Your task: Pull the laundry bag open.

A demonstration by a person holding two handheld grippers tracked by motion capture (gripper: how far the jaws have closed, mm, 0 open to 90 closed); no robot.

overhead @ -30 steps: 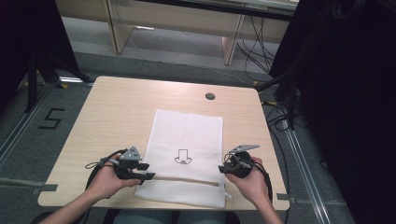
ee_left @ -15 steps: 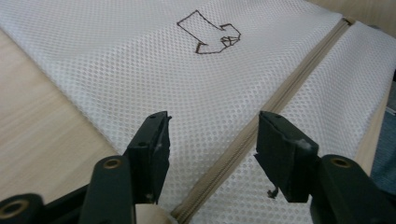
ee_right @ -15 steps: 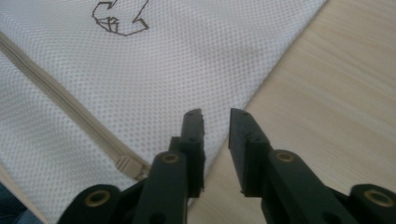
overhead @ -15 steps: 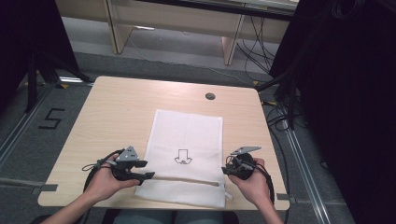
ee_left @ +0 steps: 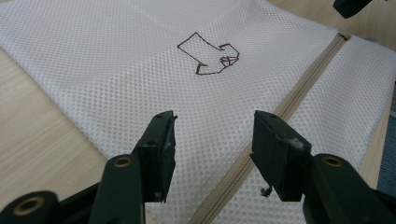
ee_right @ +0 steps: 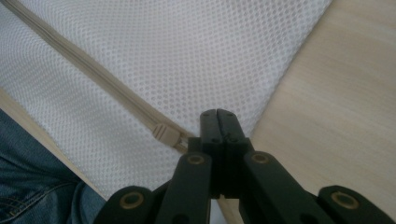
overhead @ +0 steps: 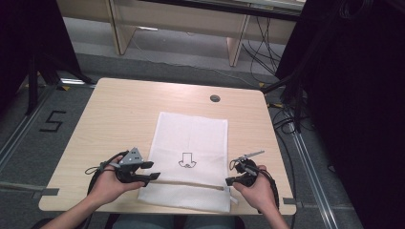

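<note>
a pale wooden table (overhead: 119, 119) carries a white mesh bag (overhead: 191, 143), lying flat, with a small arrow mark (overhead: 186, 160) near its middle and a beige zipper line (overhead: 191, 183) running across toward 6 o'clock. the left gripper (overhead: 154, 171) sits at the bag's 8 o'clock edge, its jaws apart after closing a little. the right gripper (overhead: 229, 181) sits at the 4 o'clock edge, jaws just closed. a round grommet (overhead: 215, 98) lies at 12 o'clock.

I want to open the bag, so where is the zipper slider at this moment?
In the right gripper view the zipper slider sits on the beige zipper of the mesh bag, just left of the shut right claw, near the bag's right edge.
</note>
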